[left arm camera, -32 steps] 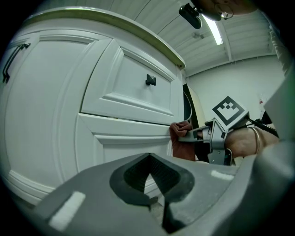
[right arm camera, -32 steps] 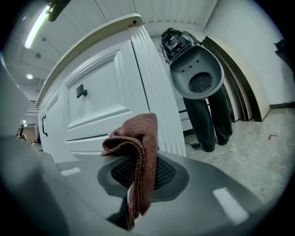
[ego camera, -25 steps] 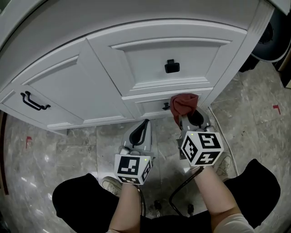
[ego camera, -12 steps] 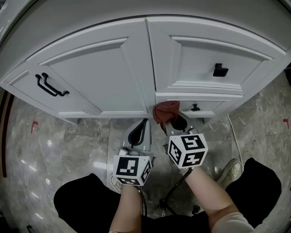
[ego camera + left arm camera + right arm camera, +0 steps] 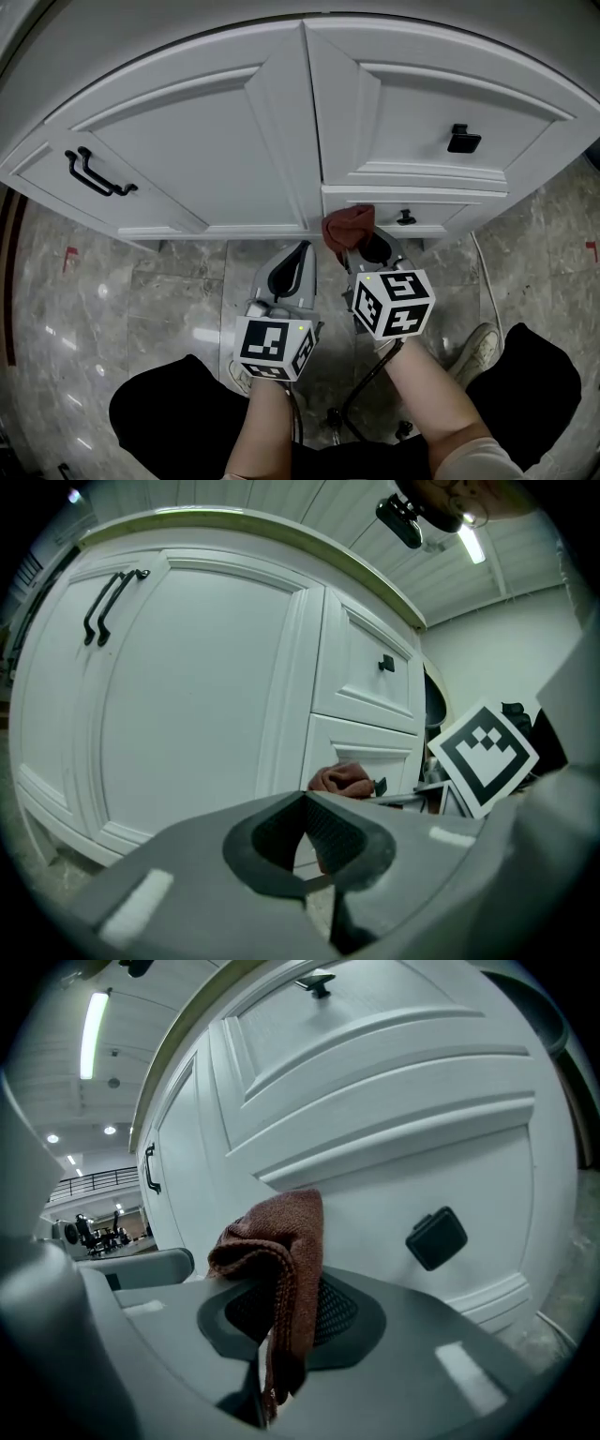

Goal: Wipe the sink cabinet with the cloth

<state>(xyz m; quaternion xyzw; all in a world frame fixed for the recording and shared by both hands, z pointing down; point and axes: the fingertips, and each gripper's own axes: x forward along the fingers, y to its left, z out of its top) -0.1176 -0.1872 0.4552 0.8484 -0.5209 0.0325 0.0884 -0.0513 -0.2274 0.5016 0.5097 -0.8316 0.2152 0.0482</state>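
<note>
The white sink cabinet (image 5: 216, 141) fills the upper head view, with a door at left and two drawers at right. My right gripper (image 5: 352, 246) is shut on a rust-brown cloth (image 5: 348, 225), which is bunched against the left end of the lower drawer front (image 5: 441, 217). In the right gripper view the cloth (image 5: 277, 1251) hangs folded between the jaws, next to the drawer's black knob (image 5: 436, 1237). My left gripper (image 5: 298, 255) is shut and empty, held low in front of the cabinet base; its own view shows the cloth (image 5: 339, 778) to its right.
A black bar handle (image 5: 94, 174) sits on the door at left. The upper drawer carries a black knob (image 5: 461, 139), the lower one a smaller knob (image 5: 405, 218). Grey marble floor (image 5: 112, 300) spreads below. The person's shoe (image 5: 474, 347) and knees are near the bottom.
The view swung from the right side of the cabinet toward its middle. My right gripper with the cloth went from near the lower drawer's knob to the drawer's left end. The left gripper stayed put.
</note>
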